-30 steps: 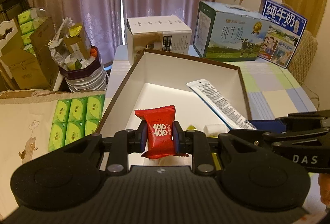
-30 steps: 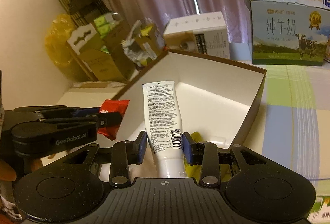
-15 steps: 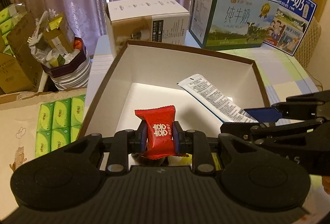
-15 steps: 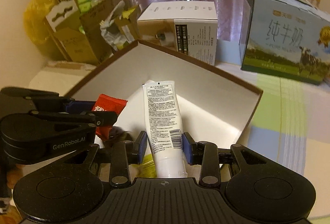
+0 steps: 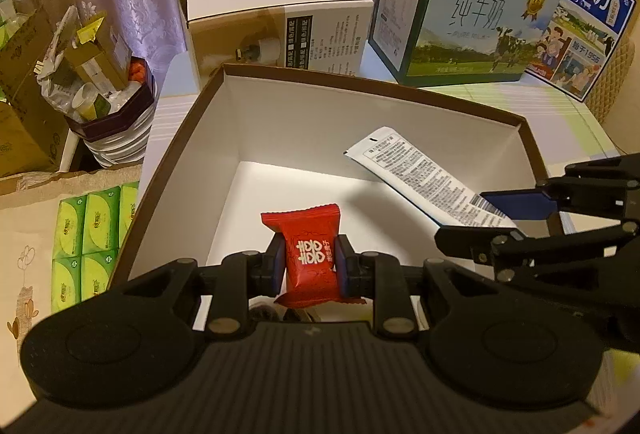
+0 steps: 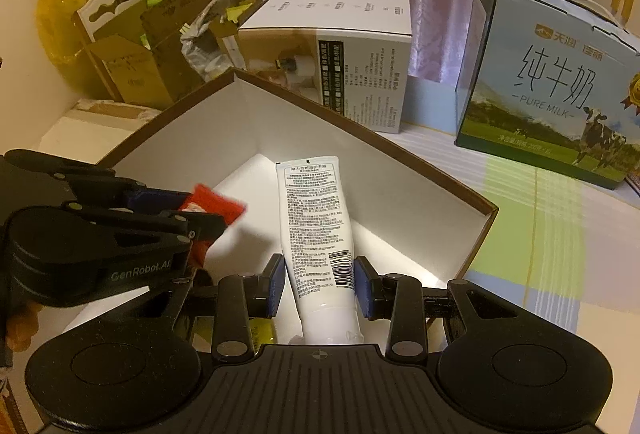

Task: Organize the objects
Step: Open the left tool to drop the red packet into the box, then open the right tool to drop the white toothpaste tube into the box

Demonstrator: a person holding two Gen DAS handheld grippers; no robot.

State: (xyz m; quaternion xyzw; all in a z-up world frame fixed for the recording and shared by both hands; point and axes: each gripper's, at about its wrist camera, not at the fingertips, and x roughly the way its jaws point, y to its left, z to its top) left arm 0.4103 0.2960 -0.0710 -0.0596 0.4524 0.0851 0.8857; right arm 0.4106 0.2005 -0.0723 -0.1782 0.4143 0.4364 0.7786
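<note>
My left gripper point(image 5: 309, 270) is shut on a red candy packet point(image 5: 308, 254) and holds it above the near end of an open white box with a brown rim point(image 5: 360, 86). My right gripper point(image 6: 319, 286) is shut on a white tube with printed text point(image 6: 316, 226), also held over the box point(image 6: 360, 138). The tube point(image 5: 420, 178) and the right gripper point(image 5: 520, 218) show at the right of the left wrist view. The left gripper point(image 6: 200, 218) with the red packet point(image 6: 216, 204) shows at the left of the right wrist view. Small items lie under both grippers, mostly hidden.
A white carton point(image 5: 276, 18) and a milk carton point(image 5: 460, 14) stand behind the box; a second blue milk box point(image 5: 580, 18) is at far right. A bin of rubbish point(image 5: 100, 86) and green tissue packs point(image 5: 88, 234) lie left. A checked tablecloth point(image 6: 540, 234) is on the right.
Both grippers have moved forward and higher over the open box, each still holding its item. The box interior now fills more of both views.
</note>
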